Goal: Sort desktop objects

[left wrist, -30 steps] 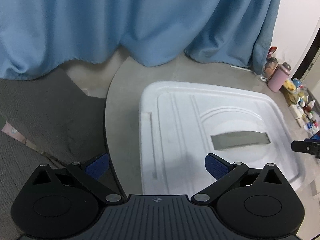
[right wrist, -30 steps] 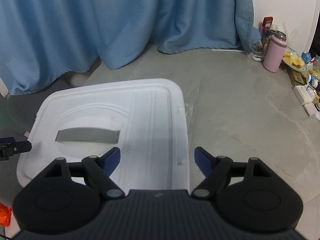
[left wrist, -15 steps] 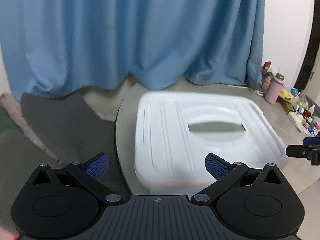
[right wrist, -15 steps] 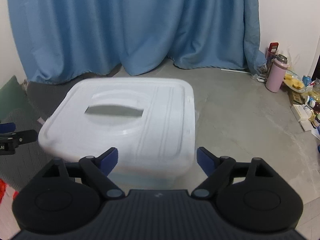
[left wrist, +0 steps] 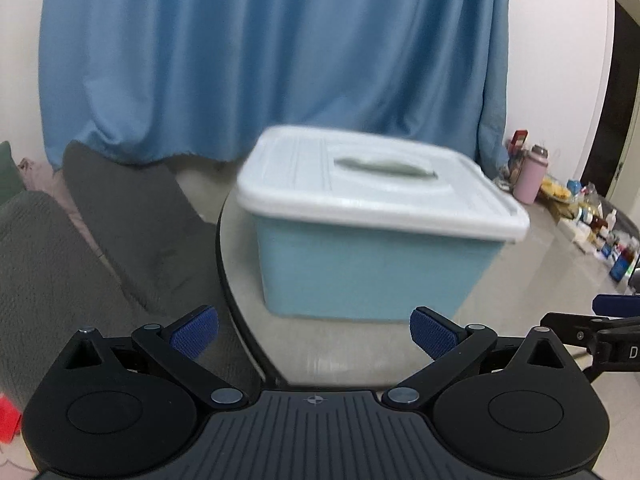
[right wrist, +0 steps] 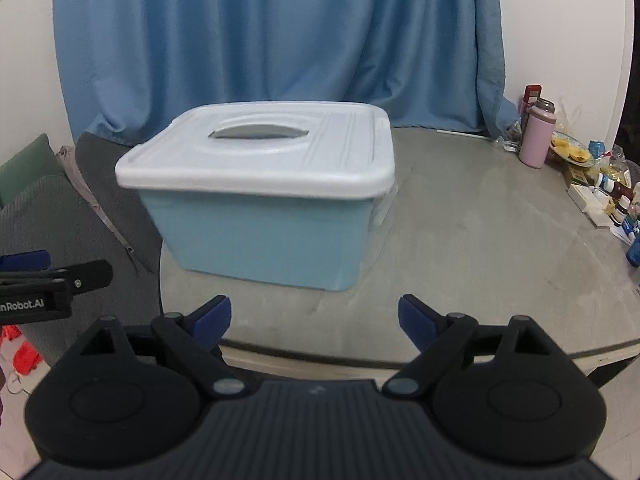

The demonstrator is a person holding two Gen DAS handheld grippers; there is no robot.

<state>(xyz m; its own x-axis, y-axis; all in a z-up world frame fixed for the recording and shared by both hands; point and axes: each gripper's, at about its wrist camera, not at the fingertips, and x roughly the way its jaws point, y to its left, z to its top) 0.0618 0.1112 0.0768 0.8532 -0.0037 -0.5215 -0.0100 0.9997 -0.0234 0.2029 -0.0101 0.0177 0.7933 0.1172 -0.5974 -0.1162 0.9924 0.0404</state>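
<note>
A light blue storage box (left wrist: 372, 268) with a white lid (left wrist: 368, 188) shut on it stands on the round grey table (left wrist: 352, 356). The box also shows in the right wrist view (right wrist: 260, 236), with its lid (right wrist: 264, 156) and grey handle (right wrist: 260, 133). My left gripper (left wrist: 314, 334) is open and empty, in front of the box near the table's left edge. My right gripper (right wrist: 314, 318) is open and empty, in front of the box at the table's near edge. Each gripper shows at the edge of the other's view.
A pink bottle (right wrist: 538, 138), a plate of yellow food (right wrist: 568, 148) and several small bottles and packets (right wrist: 612, 200) crowd the table's right side. A blue curtain (right wrist: 280, 40) hangs behind. A grey sofa (left wrist: 60, 248) lies left of the table.
Both grippers have pulled back and dropped from above the lid to a low spot in front of the box. The box's blue side has come into view.
</note>
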